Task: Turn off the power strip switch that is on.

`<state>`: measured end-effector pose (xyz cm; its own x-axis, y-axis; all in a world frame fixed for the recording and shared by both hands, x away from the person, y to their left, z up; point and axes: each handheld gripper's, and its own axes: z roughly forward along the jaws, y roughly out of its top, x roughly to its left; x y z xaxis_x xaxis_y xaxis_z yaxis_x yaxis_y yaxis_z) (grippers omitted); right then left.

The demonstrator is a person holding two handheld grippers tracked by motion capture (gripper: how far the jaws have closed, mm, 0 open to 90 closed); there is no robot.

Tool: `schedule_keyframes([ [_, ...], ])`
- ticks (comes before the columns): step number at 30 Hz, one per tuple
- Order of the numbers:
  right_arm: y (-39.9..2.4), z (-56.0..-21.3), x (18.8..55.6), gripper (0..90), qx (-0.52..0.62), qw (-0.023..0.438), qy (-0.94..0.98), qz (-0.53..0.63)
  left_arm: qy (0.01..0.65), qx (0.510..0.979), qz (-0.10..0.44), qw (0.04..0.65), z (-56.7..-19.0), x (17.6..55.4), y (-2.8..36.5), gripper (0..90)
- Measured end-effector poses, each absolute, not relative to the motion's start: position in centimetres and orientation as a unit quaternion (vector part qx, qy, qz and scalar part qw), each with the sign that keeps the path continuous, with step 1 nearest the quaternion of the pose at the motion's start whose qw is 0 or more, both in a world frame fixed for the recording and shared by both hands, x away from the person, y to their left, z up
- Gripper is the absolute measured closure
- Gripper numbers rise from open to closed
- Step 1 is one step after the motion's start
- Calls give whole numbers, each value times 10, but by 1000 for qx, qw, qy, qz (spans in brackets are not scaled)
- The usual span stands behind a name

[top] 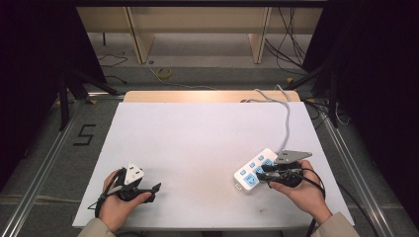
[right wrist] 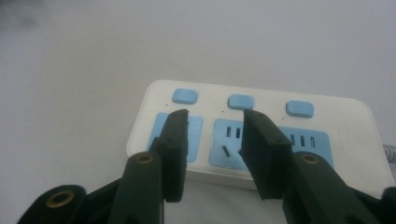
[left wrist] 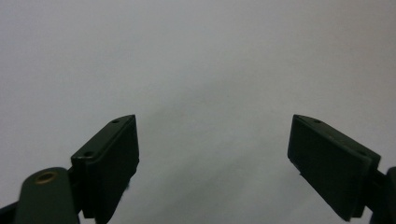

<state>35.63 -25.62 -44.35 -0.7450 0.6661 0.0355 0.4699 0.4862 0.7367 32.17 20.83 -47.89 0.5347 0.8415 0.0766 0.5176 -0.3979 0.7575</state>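
Note:
A white power strip (top: 253, 171) with blue sockets and blue switches lies on the white table (top: 197, 138) at the front right. Its grey cable (top: 287, 118) runs off over the back edge. My right gripper (top: 263, 174) points left at the strip. In the right gripper view the jaws stand a little apart, and my right gripper (right wrist: 212, 114) hovers over the middle socket of the strip (right wrist: 345, 119) with nothing between them. My left gripper (top: 156, 188) rests at the front left, held by a hand. In the left gripper view my left gripper (left wrist: 212, 140) is wide open over bare table.
The table's front edge lies just under both forearms. Beyond the back edge are a wooden frame (top: 141, 34), loose cables on the floor (top: 163, 73) and a floor mark "5" (top: 84, 134). Metal rails (top: 44, 163) run along both sides.

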Motion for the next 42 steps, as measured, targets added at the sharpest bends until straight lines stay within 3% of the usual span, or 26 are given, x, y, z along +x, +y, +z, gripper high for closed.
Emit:
schedule_keyframes([
  [14, -262, -451, 352, 509, 332, 137, 843, 401, 423, 804, 231, 349, -479, 322, 208, 161],
  [42, -270, -459, 345, 452, 328, 148, 831, 424, 424, 804, 230, 348, -480, 322, 208, 160],
])
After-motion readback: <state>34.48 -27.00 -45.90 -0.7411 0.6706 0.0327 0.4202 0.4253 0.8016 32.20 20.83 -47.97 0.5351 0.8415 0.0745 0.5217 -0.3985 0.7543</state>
